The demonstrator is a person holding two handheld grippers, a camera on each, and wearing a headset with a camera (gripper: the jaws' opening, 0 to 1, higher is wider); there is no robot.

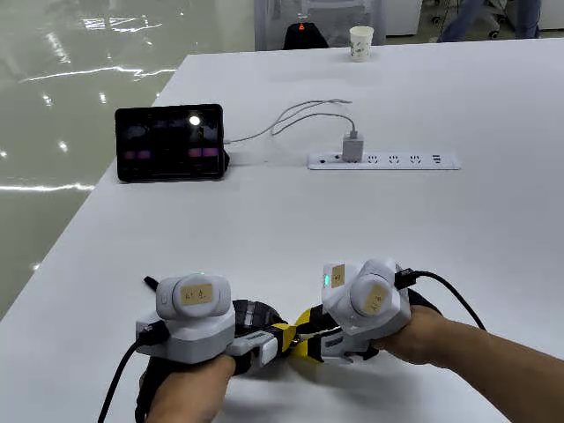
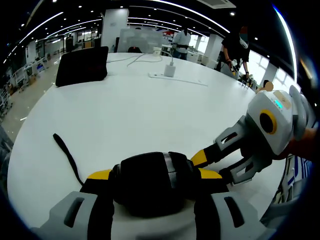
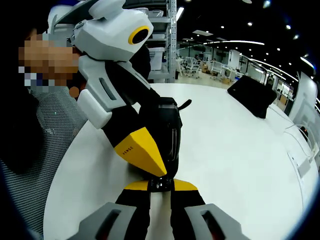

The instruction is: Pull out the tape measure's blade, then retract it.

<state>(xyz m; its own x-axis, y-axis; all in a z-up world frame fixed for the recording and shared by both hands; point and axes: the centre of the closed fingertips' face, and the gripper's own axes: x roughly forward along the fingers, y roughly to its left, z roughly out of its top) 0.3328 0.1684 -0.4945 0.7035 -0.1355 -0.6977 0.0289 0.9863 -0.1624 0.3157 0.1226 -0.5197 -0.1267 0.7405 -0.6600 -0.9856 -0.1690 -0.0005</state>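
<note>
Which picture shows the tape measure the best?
The left gripper view: the black tape measure sits big and central, held between the jaws. In the head view, little of it shows. The right gripper view shows it edge-on, partly behind a yellow jaw.

In the head view, the left tool and right tool cover most of the tape measure, and its blade cannot be made out. In the left gripper view, the jaws hide the case's lower part. In the right gripper view, the dark piece pinched at the jaw tips is too small to identify.
</note>
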